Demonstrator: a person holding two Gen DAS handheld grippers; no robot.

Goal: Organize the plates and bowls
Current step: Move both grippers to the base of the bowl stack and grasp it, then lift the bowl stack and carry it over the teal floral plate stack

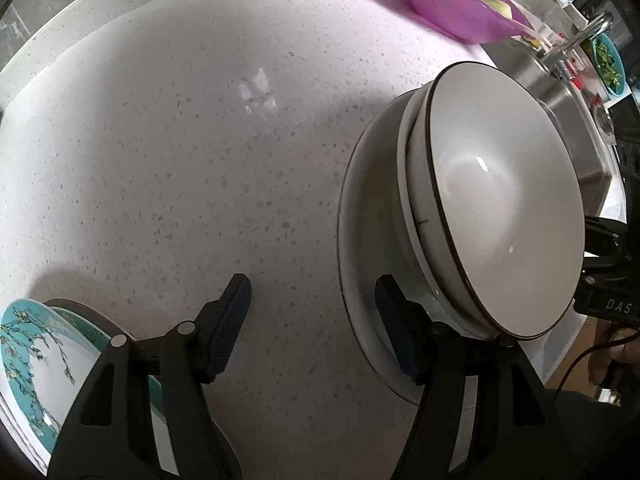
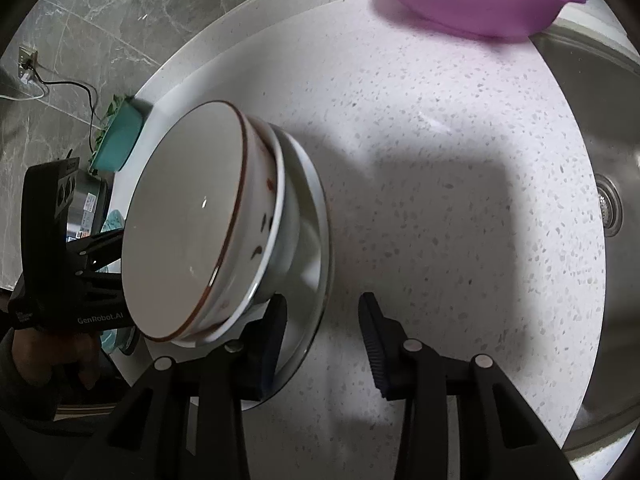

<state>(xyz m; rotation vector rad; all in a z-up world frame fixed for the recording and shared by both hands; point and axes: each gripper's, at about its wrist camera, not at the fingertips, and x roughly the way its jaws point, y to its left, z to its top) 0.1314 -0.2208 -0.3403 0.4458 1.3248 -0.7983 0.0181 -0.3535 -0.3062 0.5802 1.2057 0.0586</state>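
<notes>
In the left wrist view, the left gripper (image 1: 314,330) stands open over the speckled counter (image 1: 180,140). Its right finger lies over the rim of the white plate (image 1: 360,240), which carries the stacked bowls (image 1: 500,200) at right. To grip well, I think both pads must straddle that rim before closing. The blue floral plates (image 1: 28,352) are cut off at lower left.

In the right wrist view, the right gripper (image 2: 320,344) is also open; its left finger sits at the plate (image 2: 316,272) edge at centre left, nothing pressed. The purple basin (image 2: 472,4) stays at top. The bowls hide whether the fingers touch the plate.
</notes>
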